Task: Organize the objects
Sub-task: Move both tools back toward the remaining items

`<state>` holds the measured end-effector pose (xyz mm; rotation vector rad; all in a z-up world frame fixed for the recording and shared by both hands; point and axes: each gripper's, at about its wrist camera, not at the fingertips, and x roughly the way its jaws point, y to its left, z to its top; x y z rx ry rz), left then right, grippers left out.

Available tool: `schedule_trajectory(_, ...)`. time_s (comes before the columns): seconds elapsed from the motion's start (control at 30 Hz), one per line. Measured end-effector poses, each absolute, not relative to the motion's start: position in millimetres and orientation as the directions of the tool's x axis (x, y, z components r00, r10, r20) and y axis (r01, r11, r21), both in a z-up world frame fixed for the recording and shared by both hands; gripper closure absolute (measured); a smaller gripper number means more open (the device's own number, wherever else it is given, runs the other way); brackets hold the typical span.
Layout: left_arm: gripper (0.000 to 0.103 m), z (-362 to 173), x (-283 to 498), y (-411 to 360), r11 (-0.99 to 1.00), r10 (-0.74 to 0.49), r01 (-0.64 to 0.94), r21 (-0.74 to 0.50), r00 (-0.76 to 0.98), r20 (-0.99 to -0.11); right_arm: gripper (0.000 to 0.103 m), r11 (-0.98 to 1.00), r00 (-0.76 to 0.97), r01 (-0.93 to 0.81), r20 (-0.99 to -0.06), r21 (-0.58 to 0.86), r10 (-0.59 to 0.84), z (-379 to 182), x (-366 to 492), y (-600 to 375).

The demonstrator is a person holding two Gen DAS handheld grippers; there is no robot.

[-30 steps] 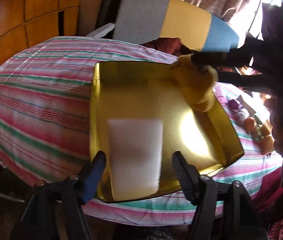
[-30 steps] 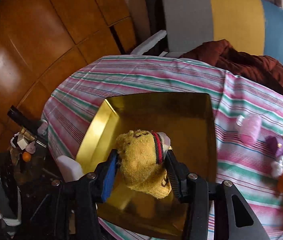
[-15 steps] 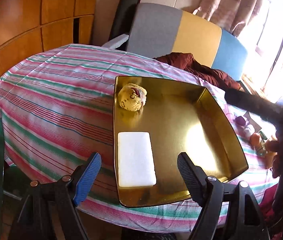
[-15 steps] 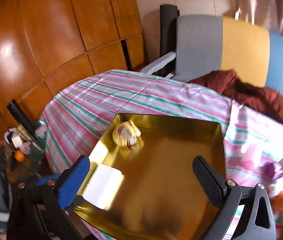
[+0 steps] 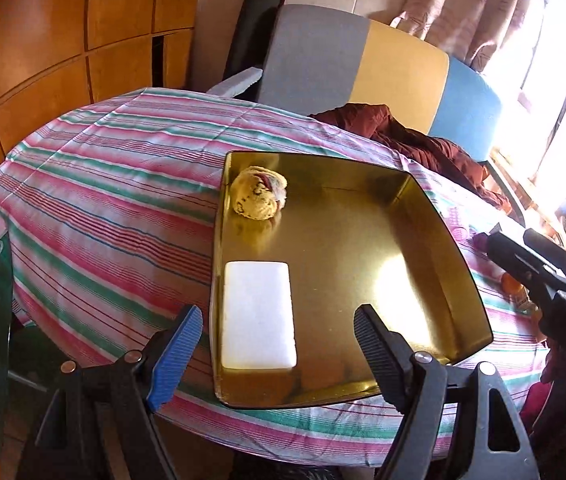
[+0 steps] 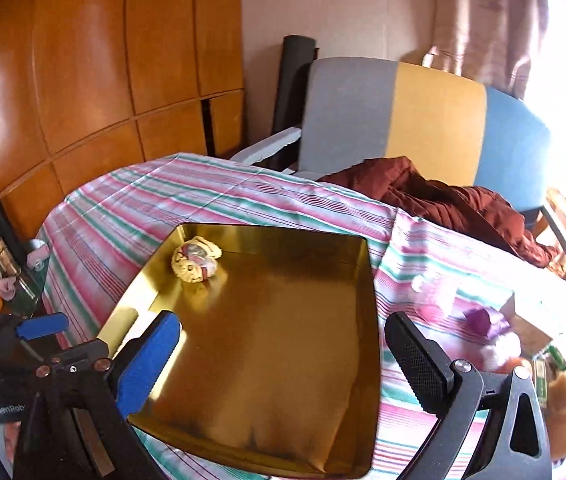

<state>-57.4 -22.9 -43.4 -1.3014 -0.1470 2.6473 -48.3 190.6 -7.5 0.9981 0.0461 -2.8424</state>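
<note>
- Left gripper (image 5: 277, 346), left wrist view: jaws wide apart and empty above the near edge of the gold tray (image 5: 435, 280), white block (image 5: 258, 316) lying just beyond them; rolled yellow sock (image 5: 258, 197) now lies in the tray's far left corner
- Right gripper (image 6: 283, 354), right wrist view: jaws have just been opening and stand fully apart, nothing between them; sock released, so pink, purple and orange items (image 6: 479, 320) on the striped tablecloth (image 6: 131, 216) likely come next
</note>
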Motion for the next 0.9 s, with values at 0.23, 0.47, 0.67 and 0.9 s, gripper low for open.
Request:
schedule_trajectory(0.23,0.023,-39,-53,1,-0.969,0.235,-0.206,-0.137,-0.591,-0.772,0.0,-0.998,-0.772,0.064,-0.633,0.017,-0.06,-13,-37,222)
schedule_trajectory(0.47,0.023,-31,-56,30,-0.946,0.292,-0.291,-0.143,-0.577,-0.763,0.0,-0.999,-0.753,-0.036,-0.657,0.03,0.007,-23,-24,266)
schedule_trajectory(0.67,0.023,-25,-65,65,-0.92,0.317,-0.375,-0.111,-0.55,-0.773,0.0,-0.993,-0.733,-0.12,-0.675,0.012,0.081,-27,-17,309)
schedule_trajectory(0.9,0.024,-16,-78,119,-0.868,0.367,-0.487,-0.094,-0.504,-0.782,0.0,-0.975,-0.7,-0.223,-0.694,-0.013,0.169,-28,-12,369)
